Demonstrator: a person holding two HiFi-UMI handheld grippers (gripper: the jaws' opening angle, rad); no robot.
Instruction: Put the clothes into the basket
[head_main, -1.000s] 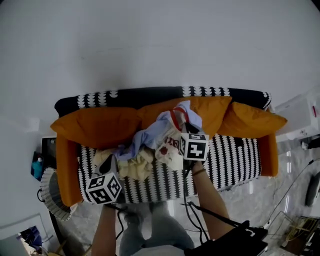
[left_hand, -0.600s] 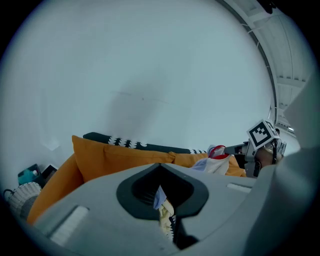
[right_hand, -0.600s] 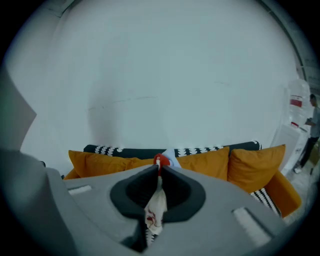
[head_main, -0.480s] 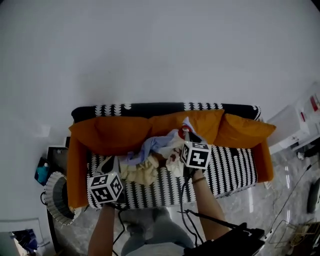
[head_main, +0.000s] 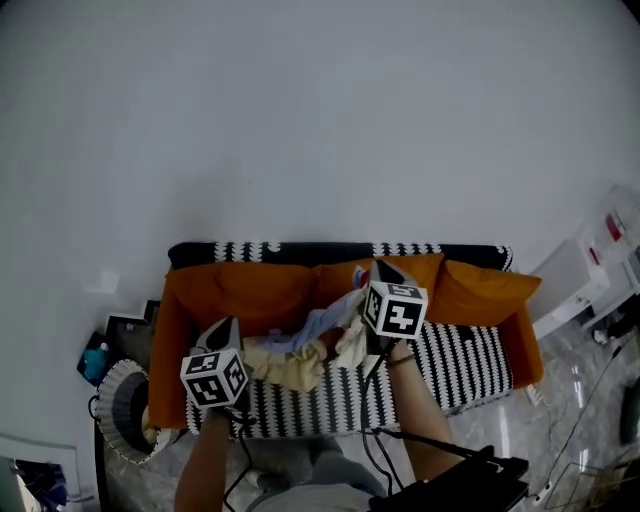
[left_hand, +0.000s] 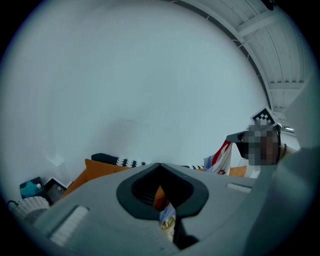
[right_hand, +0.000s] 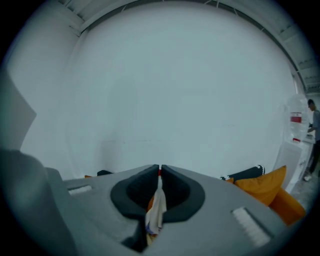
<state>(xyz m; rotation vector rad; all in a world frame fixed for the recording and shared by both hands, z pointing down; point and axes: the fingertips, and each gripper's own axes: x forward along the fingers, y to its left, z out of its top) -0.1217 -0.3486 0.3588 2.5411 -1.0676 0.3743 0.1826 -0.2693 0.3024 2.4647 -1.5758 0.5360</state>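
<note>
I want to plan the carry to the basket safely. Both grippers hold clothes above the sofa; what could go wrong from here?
1. The right gripper pinches only a thin edge of the clothes, so the cloth may slip out.
2. Several pieces hang bundled between it and the left gripper; one that is not clamped may drop onto the sofa.
3. The basket stands beyond the sofa's left end; trailing cloth may catch there or miss the rim.

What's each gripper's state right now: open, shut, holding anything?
Left gripper: shut on pale blue and cream clothes.
Right gripper: shut on a white garment with a red edge.
</note>
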